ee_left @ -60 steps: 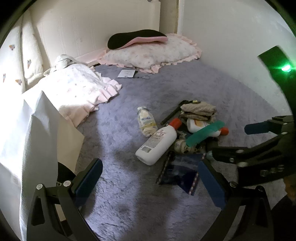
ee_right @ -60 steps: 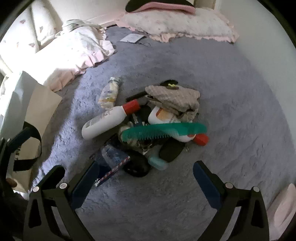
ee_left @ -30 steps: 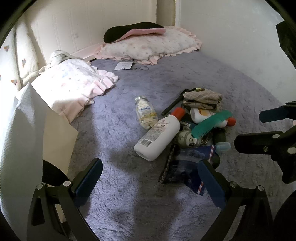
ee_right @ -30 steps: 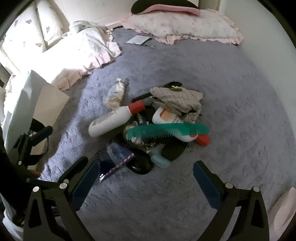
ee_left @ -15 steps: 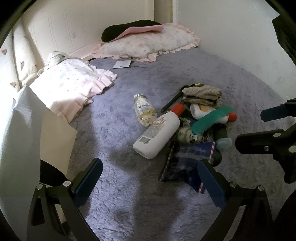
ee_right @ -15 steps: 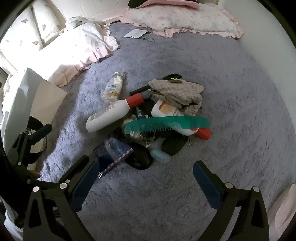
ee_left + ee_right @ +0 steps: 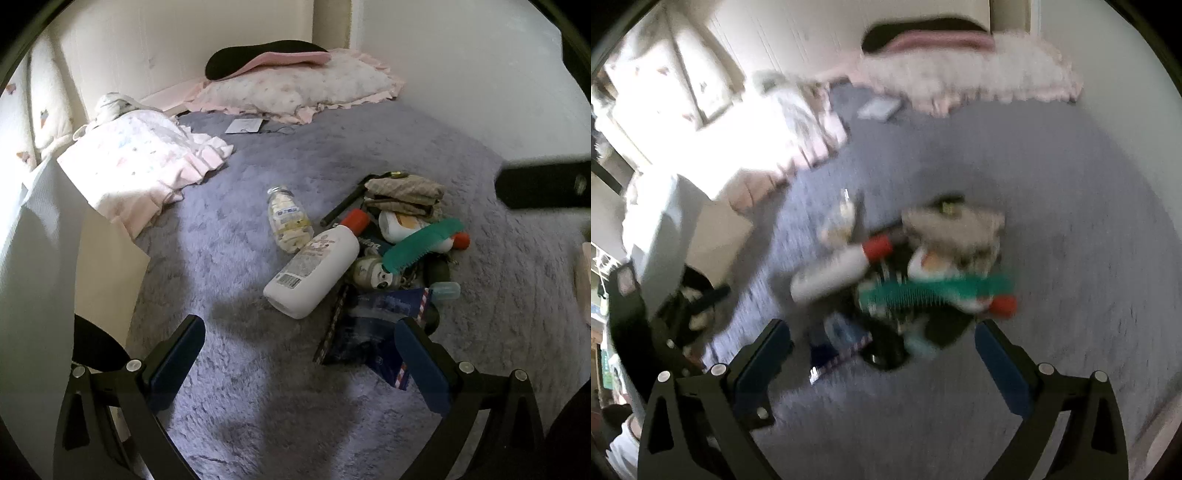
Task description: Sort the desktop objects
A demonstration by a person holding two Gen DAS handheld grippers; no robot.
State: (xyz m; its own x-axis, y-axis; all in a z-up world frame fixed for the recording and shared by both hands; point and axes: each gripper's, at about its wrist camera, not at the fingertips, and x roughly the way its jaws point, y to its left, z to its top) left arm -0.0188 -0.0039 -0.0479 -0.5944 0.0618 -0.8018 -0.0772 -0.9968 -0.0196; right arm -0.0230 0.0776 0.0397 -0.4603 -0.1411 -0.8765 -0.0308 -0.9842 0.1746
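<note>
On the fuzzy lavender bed cover (image 7: 229, 236), the right gripper (image 7: 882, 349) – spread, empty – now swings blurred toward the green plastic comb (image 7: 934, 291); left gripper (image 7: 299, 347) spread – sorting unstarted.

— Left gripper (image 7: 300, 354)?
— Black angular frame with triangular cut-outs; silver screw heads at the joints; two fingers (image 7: 177, 354) faced with dark blue rectangular pads.

— Right gripper (image 7: 882, 354)?
— Same build: black struts, silver screws, blue-padded fingers (image 7: 1001, 363); blurred in its own view. Seen from the left wrist as a black bar (image 7: 546, 186) with one small round fastener.

— Skin, sleeves, cables?
— Too blurred to tell.
</note>
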